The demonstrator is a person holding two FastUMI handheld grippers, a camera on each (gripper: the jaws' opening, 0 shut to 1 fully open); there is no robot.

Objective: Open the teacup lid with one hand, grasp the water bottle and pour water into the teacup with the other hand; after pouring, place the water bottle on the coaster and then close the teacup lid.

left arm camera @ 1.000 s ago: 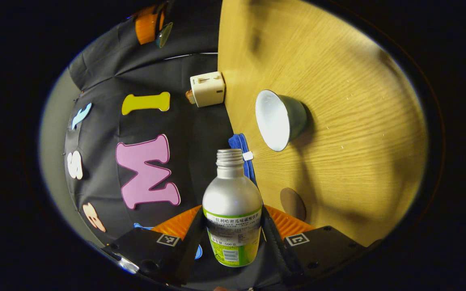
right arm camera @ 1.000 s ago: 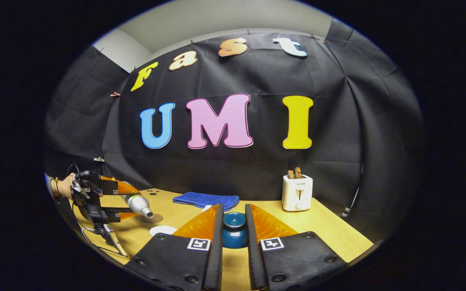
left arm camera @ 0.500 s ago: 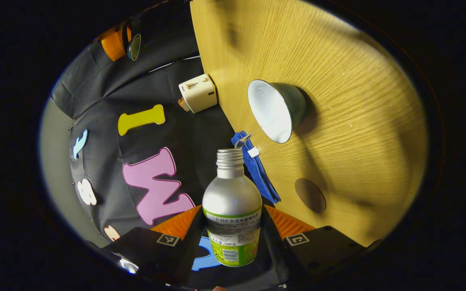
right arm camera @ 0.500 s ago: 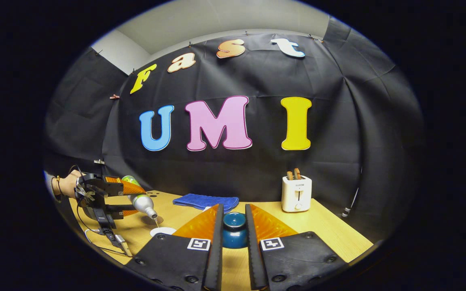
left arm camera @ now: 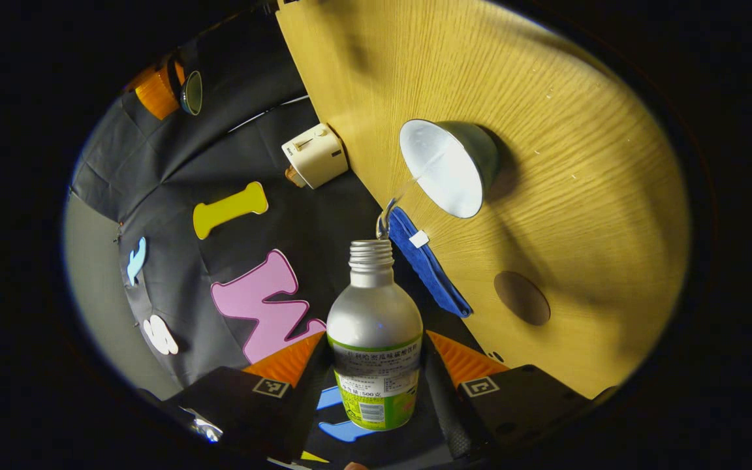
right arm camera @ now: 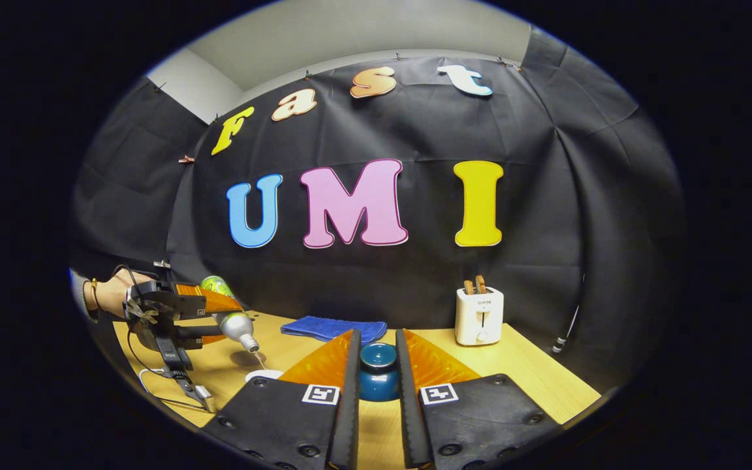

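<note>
My left gripper (left arm camera: 375, 343) is shut on a silver water bottle (left arm camera: 374, 307) with a green label. The bottle is tipped, and a thin stream of water runs from its open mouth into the white-lined teacup (left arm camera: 444, 166) on the wooden table. A round brown coaster (left arm camera: 521, 297) lies bare beside the cup. In the right gripper view, my right gripper (right arm camera: 377, 352) is shut on the blue teacup lid (right arm camera: 377, 382) and holds it above the table. At the far left there, the left gripper (right arm camera: 219, 320) tilts the bottle (right arm camera: 237, 324) over the cup's rim (right arm camera: 264, 375).
A folded blue cloth (right arm camera: 333, 326) lies at the back of the table (right arm camera: 526, 372), and a white toaster (right arm camera: 478, 315) stands at the back right. A hand (right arm camera: 109, 295) holds the left gripper, with a cable trailing under it.
The left gripper has tipped the bottle further, and the water stream now reaches the teacup. The right gripper has kept the lid still.
</note>
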